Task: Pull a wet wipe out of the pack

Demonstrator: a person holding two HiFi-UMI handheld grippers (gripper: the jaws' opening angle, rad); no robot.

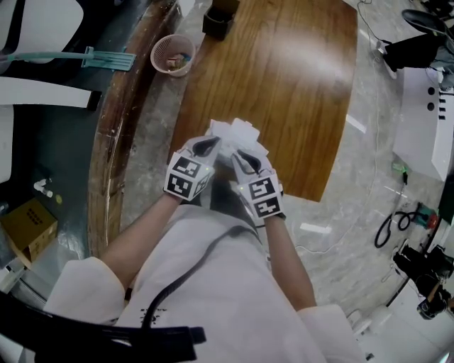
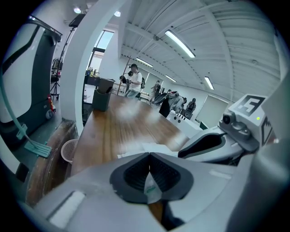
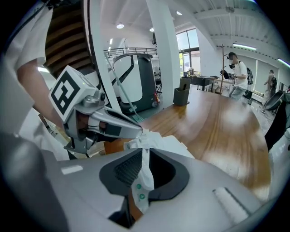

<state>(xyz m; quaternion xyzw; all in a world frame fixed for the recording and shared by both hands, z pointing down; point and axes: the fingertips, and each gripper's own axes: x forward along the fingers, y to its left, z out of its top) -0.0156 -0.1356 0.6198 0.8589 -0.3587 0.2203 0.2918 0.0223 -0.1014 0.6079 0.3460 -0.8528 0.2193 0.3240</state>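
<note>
A small white wet-wipe pack with green print (image 3: 144, 179) is pinched from both sides just above the near edge of the wooden table (image 1: 291, 92). My left gripper (image 1: 215, 147) is shut on one end of it; in the left gripper view the film (image 2: 152, 185) pokes out from between the closed pads. My right gripper (image 1: 240, 159) is shut on the other end, and the film runs up through its jaws. The two gripper tips nearly touch. Several loose white wipes (image 1: 237, 133) lie on the table just beyond them.
A pink mesh basket (image 1: 172, 54) stands on the floor left of the table, and a black box (image 1: 218, 21) sits at the table's far end. White equipment (image 1: 425, 120) and cables (image 1: 389, 228) are at the right. A cardboard box (image 1: 28, 225) lies at the lower left.
</note>
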